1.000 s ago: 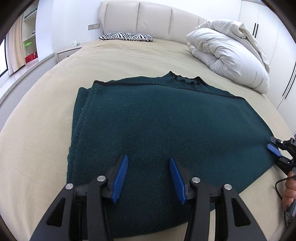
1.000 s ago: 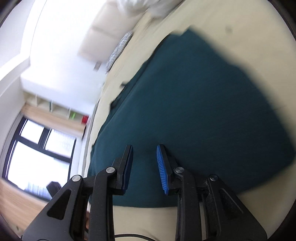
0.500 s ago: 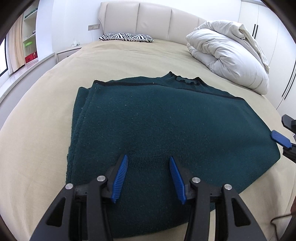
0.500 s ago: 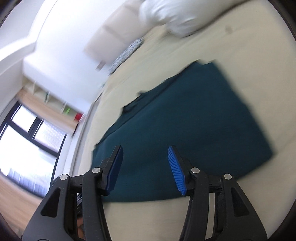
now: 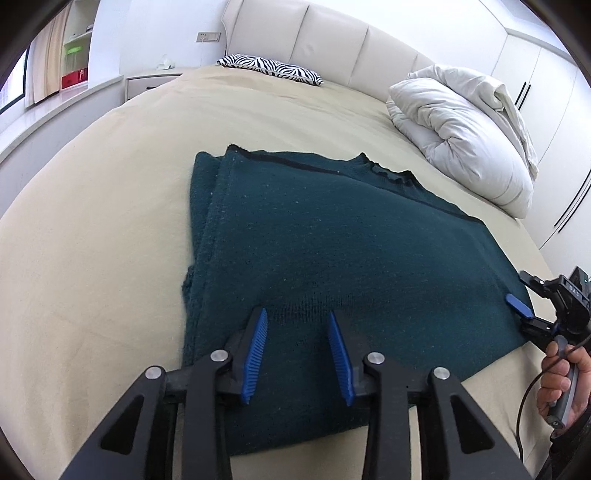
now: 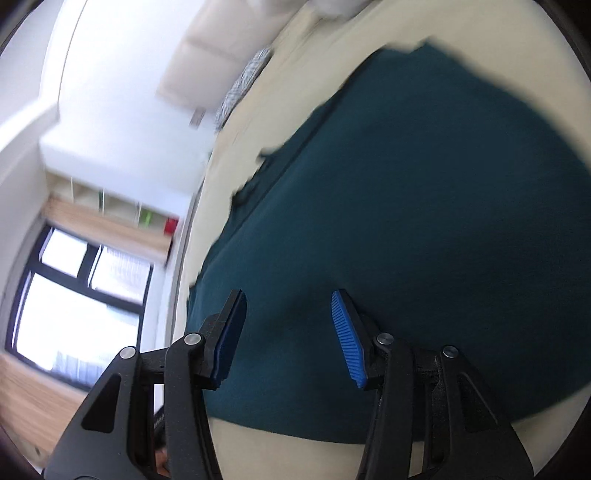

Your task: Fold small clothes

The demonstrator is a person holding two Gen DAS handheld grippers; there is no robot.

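Bright, even daylight in the left view, crisp focus, soft shadows on the bed (image 5: 92, 258), fisheye bending and dark corners at the rim, right view smeared with motion blur, window (image 6: 81, 295) blown out white, sweater (image 6: 406, 221) edges fuzzy.

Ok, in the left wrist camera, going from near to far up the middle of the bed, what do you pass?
left gripper → dark green sweater → bare beige bedsheet → zebra-print pillow → padded headboard
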